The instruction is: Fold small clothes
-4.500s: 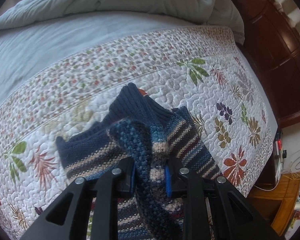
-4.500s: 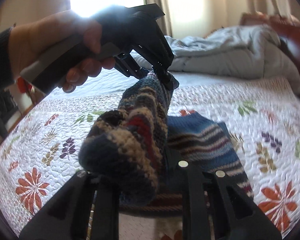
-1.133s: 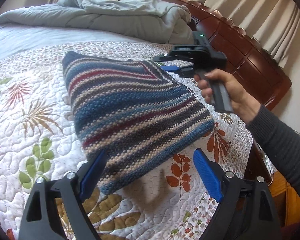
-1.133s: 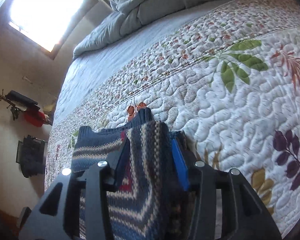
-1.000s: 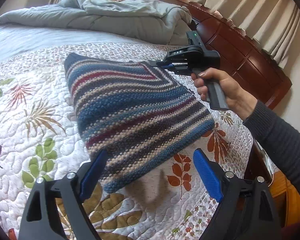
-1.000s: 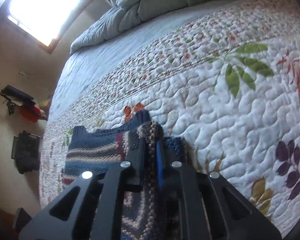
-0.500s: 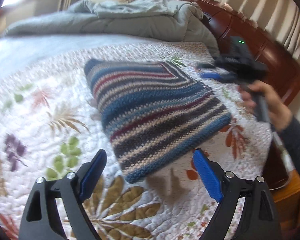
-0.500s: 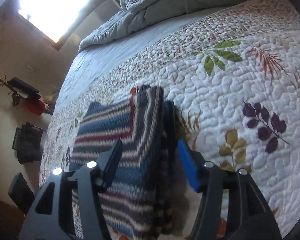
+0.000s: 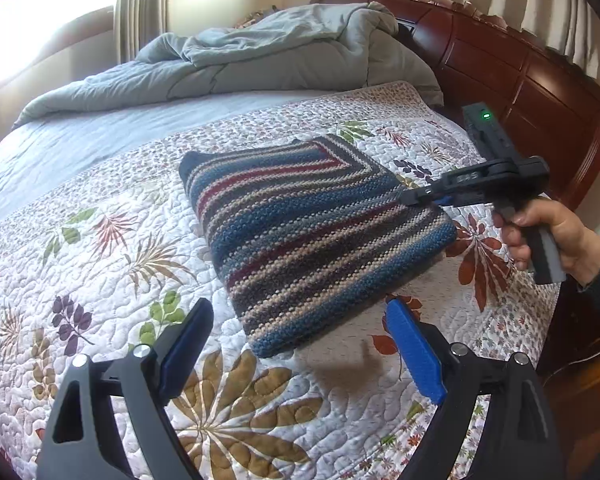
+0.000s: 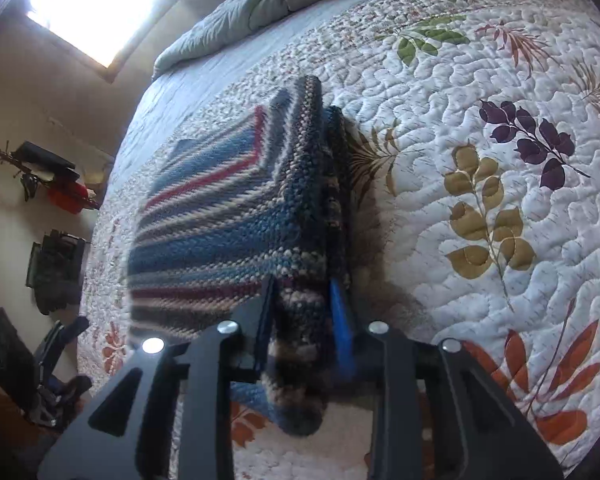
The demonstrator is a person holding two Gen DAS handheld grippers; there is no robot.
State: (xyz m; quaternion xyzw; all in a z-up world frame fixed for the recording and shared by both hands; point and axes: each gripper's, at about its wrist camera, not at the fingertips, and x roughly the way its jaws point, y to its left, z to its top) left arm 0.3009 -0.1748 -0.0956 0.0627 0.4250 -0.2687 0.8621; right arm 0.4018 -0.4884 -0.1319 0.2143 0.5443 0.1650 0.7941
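Sweater [image 9: 312, 236]: folded into a striped knit square, lying on the quilt [image 9: 100, 280] of the bed, near its foot-side edge.
Right gripper [image 10: 306, 312]: your jaws are clamped on the sweater's right edge, layers bunched between the blue pads.
Left gripper [image 9: 300, 344]: your jaws stand wide apart, holding nothing, just short of the sweater's near corner.
Comforter [image 9: 260, 64]: heaped grey by the headboard [image 9: 520, 64].

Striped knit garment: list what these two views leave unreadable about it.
- Striped knit garment: what kind it is; the fold hides sleeves and neck, both views.
- Its underside, against the quilt.
- Right wrist view: its near edge is blurred and hidden between the right gripper fingers.
- The left gripper holds nothing.
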